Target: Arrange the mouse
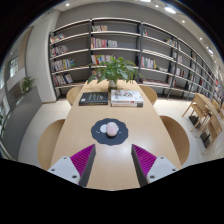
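Observation:
A small white mouse (112,128) lies on a dark round mouse mat (110,131) in the middle of a long light wooden table (75,125). My gripper (112,160) hovers above the near end of the table, a short way before the mat. Its two fingers with magenta pads (82,157) stand wide apart and hold nothing. The mouse is beyond the fingertips, on the line between them.
Books (95,98) and a stack of papers (126,97) lie at the table's far end before a potted plant (114,70). Curved chairs (176,135) flank the table. Bookshelves (110,45) line the back wall. Another table with chairs (205,112) stands to the right.

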{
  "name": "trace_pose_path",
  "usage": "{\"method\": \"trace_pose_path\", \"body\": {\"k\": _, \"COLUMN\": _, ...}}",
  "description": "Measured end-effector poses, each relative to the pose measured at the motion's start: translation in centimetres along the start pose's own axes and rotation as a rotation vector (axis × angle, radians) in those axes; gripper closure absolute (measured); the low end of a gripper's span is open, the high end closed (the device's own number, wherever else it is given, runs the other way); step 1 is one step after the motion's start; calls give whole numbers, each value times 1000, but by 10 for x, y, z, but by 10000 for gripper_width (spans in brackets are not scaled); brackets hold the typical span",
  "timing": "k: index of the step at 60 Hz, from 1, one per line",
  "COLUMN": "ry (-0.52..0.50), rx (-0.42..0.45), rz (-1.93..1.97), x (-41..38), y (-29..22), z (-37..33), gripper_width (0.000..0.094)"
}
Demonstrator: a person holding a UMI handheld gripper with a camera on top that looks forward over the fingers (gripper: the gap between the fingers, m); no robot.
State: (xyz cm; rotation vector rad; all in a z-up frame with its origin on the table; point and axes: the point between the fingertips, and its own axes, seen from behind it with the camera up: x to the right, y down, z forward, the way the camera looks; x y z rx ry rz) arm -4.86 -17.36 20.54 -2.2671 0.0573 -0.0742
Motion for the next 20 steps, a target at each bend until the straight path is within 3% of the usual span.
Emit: {"method": "trace_pose_path", "body": {"k": 20, "ry": 13, "rx": 20, "rz": 19, "x": 8, "y": 11, "z": -31, "gripper_width": 225}}
